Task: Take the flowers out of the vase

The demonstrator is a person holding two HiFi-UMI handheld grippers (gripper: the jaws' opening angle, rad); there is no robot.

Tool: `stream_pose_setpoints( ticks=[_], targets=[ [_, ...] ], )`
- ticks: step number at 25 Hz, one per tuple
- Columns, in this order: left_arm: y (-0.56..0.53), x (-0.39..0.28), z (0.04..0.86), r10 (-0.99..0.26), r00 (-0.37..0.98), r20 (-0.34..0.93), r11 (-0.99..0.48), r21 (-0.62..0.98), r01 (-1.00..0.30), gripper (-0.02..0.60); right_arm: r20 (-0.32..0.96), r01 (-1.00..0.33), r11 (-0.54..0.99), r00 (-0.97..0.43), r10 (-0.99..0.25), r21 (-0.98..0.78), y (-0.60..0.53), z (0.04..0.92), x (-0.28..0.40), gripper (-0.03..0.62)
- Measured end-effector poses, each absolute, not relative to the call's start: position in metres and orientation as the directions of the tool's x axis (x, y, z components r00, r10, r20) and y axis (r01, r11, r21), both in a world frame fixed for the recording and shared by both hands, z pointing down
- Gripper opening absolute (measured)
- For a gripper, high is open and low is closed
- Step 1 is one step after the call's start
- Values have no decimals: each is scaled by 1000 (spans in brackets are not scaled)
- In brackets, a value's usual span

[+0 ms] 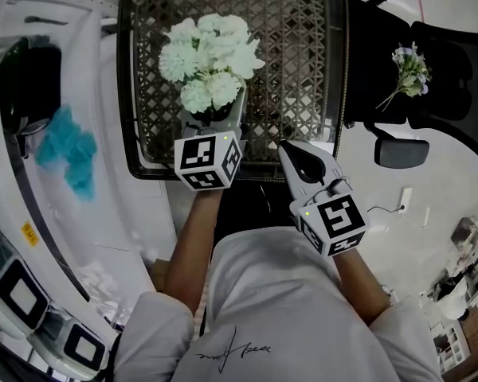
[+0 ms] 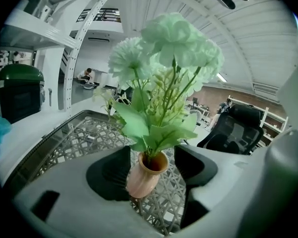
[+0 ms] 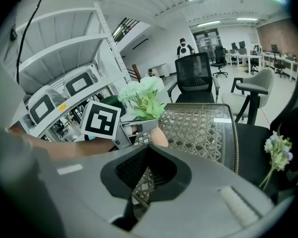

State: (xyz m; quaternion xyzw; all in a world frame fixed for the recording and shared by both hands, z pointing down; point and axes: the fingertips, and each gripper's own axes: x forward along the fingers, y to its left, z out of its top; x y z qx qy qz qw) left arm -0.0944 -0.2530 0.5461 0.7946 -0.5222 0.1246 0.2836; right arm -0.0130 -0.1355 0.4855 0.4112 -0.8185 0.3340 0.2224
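A bunch of white flowers (image 1: 211, 54) with green leaves stands in a small tan vase (image 2: 145, 175) on a wicker-topped table (image 1: 303, 70). In the left gripper view the vase leans a little and the flowers (image 2: 174, 48) rise above it. My left gripper (image 1: 213, 116) is open at the table's near edge, its jaws on either side of the vase, with a gap showing at the right pad. My right gripper (image 1: 289, 151) is shut on nothing, lower right of the vase over the table's front edge. The right gripper view shows the flowers (image 3: 141, 95) beyond the left gripper's marker cube (image 3: 100, 119).
A second small bouquet (image 1: 409, 72) lies on a black office chair (image 1: 446, 70) to the right of the table. White shelving with a turquoise cloth (image 1: 68, 150) runs along the left. My own torso and arms fill the lower part of the head view.
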Motion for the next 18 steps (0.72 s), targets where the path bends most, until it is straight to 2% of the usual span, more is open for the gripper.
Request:
stream_pose_setpoints(
  ticks=[5,18],
  targets=[
    [-259,-92,547,-759,437,483,-303,332,-893,276,648,-826,424,-557,-520,-370,-139,490,-13,6],
    [-267,-89,542,-764,450,462,-342,301,-890,196,659,-826,417,-557,-505,-379,-144,496,-18,6]
  ],
)
